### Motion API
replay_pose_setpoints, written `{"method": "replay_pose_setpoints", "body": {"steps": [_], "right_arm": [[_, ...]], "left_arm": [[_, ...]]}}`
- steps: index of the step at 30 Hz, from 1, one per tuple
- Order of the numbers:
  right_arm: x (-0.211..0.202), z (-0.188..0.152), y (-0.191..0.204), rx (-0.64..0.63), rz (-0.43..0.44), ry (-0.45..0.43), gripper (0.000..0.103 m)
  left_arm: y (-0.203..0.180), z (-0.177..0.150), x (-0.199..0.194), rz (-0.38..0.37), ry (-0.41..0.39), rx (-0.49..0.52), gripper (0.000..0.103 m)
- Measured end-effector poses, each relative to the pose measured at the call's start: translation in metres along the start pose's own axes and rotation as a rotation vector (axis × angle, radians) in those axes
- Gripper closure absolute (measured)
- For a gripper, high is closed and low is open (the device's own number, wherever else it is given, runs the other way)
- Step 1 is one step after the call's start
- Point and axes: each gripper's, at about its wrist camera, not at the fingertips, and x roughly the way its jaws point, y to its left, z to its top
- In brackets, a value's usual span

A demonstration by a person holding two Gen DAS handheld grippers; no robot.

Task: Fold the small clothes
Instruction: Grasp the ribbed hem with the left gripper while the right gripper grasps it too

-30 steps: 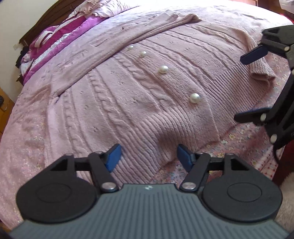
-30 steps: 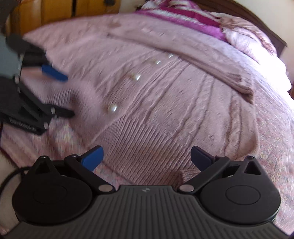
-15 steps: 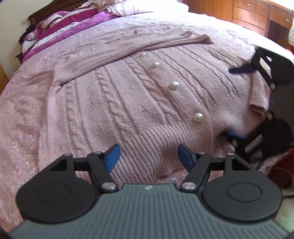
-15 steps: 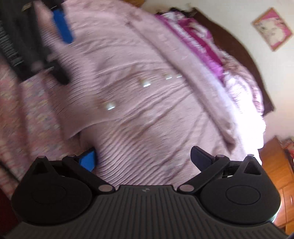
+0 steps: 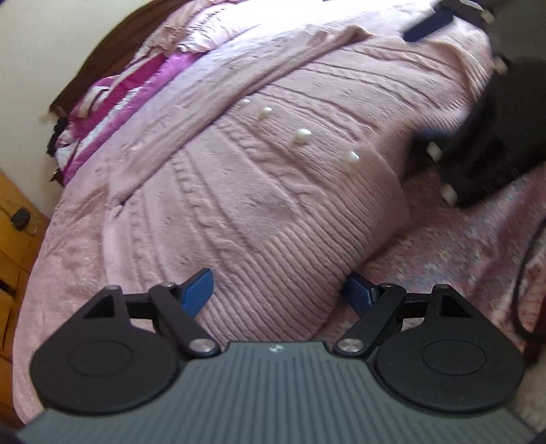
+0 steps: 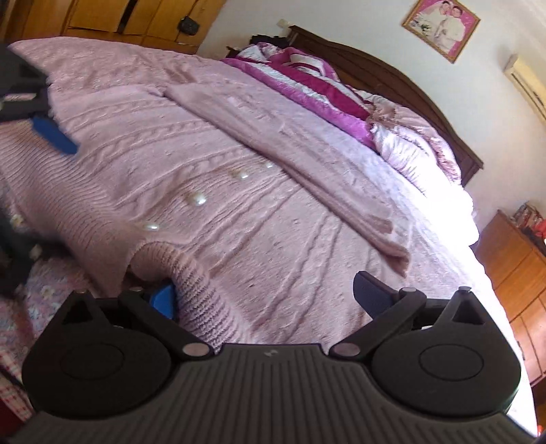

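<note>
On the bed lies one pink cardigan with four pearl buttons, its ribbed hem between both wide-spread tools, the left tool having just opened further, the right tool gripping nothing.

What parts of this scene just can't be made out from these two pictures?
- Right wrist view: the right tool's left fingertip is half hidden under the cardigan's lifted hem.
- Left wrist view: the other tool is motion-blurred and cut by the right edge.
- Both views: the cardigan's near hem lies behind the camera housings.
- Framed picture: too small.
</note>
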Motion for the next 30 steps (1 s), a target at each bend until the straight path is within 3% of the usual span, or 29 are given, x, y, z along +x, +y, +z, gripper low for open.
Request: {"method": "replay_pose_setpoints", "body": {"steps": [2,5,7,8,10,13,15,18,24,30], "right_arm": [[0.001,-0.004,0.003,-0.001,0.035,0.010,0.000],[0.004,-0.007,0.007,0.001,0.062,0.020,0.007],[0.007,-0.006,0.009,0.013,0.076,0.020,0.023],[0.007,-0.005,0.008,0.023,0.084,0.015,0.028],[0.007,-0.004,0.006,0.048,0.107,0.006,0.052],[0.006,0.001,0.002,0.100,0.146,-0.004,0.077],[0.005,0.005,-0.002,0.133,0.154,-0.019,0.084],[0.003,0.014,-0.010,0.181,0.144,-0.053,0.089],[0.005,0.032,-0.037,0.330,0.163,-0.113,0.090],[0.013,0.060,-0.064,0.401,0.157,-0.181,0.090]], "left_arm": [[0.007,0.000,-0.001,-0.004,-0.018,-0.033,0.022],[0.014,0.001,0.000,-0.019,-0.032,-0.066,0.050],[0.018,0.002,-0.001,-0.039,-0.036,-0.092,0.082],[0.020,0.003,-0.003,-0.042,-0.047,-0.103,0.085],[0.025,0.006,-0.006,-0.052,-0.070,-0.120,0.089],[0.034,0.013,-0.009,-0.062,-0.099,-0.161,0.089],[0.039,0.019,-0.013,-0.058,-0.123,-0.186,0.090],[0.048,0.029,-0.017,-0.057,-0.154,-0.228,0.090],[0.070,0.049,-0.021,-0.059,-0.201,-0.293,0.090],[0.090,0.076,-0.021,-0.023,-0.267,-0.312,0.090]]}}
